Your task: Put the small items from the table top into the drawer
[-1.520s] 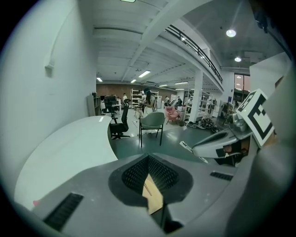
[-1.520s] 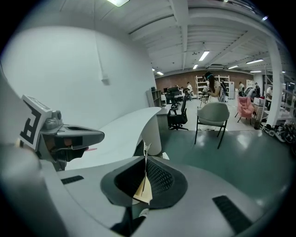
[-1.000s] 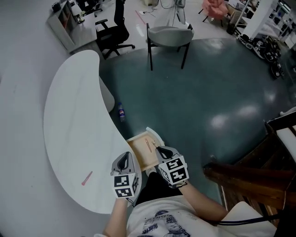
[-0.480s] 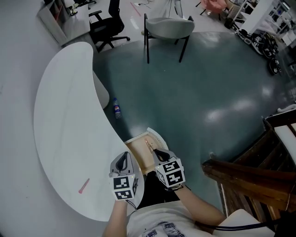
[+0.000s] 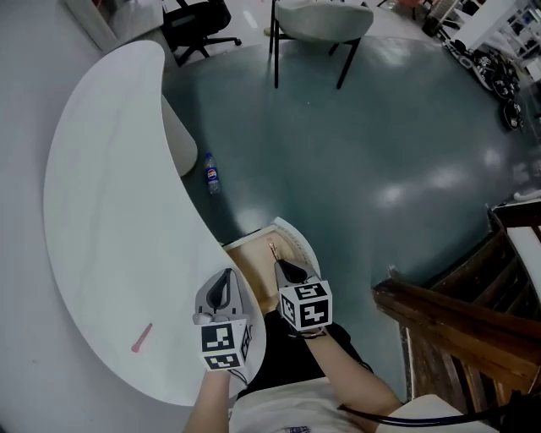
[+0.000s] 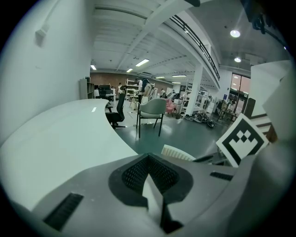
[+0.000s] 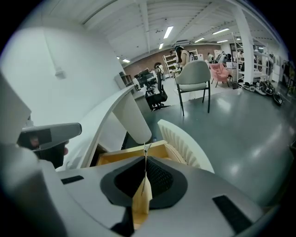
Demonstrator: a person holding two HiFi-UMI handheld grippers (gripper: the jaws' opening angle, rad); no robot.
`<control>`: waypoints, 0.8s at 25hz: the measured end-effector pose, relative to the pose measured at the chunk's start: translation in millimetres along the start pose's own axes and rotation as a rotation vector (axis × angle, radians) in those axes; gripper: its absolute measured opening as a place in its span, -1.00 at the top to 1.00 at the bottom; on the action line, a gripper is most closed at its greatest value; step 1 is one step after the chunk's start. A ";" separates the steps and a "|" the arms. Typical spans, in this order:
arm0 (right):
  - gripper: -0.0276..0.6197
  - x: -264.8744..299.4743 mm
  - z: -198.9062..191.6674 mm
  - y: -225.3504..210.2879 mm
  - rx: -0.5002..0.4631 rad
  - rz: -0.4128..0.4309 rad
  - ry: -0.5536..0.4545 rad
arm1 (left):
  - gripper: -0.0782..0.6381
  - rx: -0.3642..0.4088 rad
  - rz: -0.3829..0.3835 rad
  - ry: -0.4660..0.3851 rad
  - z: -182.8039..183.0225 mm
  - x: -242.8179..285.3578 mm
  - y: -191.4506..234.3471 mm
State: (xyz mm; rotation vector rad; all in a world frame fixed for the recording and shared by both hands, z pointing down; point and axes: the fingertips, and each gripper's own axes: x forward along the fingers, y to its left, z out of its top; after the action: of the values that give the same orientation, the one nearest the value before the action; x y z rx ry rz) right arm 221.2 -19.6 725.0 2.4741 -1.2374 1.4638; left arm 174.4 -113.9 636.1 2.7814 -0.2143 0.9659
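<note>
No writing is legible anywhere; the label on the bottle is too small.

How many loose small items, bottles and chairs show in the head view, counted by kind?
Pink stick: 1
Thin pin, gripped: 1
Bottle: 1
Chairs, grey and black: 2
Total: 5

A glossy dark teal floor fills the head view, with a grey shell chair at twelve o'clock, a black office chair at eleven, dark wooden furniture at four, and strip lights on the white ceiling.
</note>
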 end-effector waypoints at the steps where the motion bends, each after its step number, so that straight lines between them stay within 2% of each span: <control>1: 0.82 4.3 -3.7 0.0 0.004 -0.005 0.004 | 0.72 -0.001 0.001 0.000 -1.7 -0.1 1.1; 10: 0.82 36.1 -34.6 -9.3 0.076 -0.045 0.057 | 0.72 0.032 0.007 0.005 -4.6 5.4 -0.6; 15: 0.82 57.7 -34.8 -12.0 0.098 -0.049 0.077 | 0.72 -0.003 -0.006 0.008 -2.1 4.8 2.4; 20: 0.82 79.0 -42.0 -23.2 0.129 -0.075 0.089 | 0.72 0.004 -0.005 0.020 -6.8 8.0 4.1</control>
State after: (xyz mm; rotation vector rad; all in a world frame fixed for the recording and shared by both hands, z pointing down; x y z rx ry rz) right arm 224.7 -36.7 815.7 2.4728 -1.0553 1.6638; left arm 175.8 -117.0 646.9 2.7734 -0.2024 0.9931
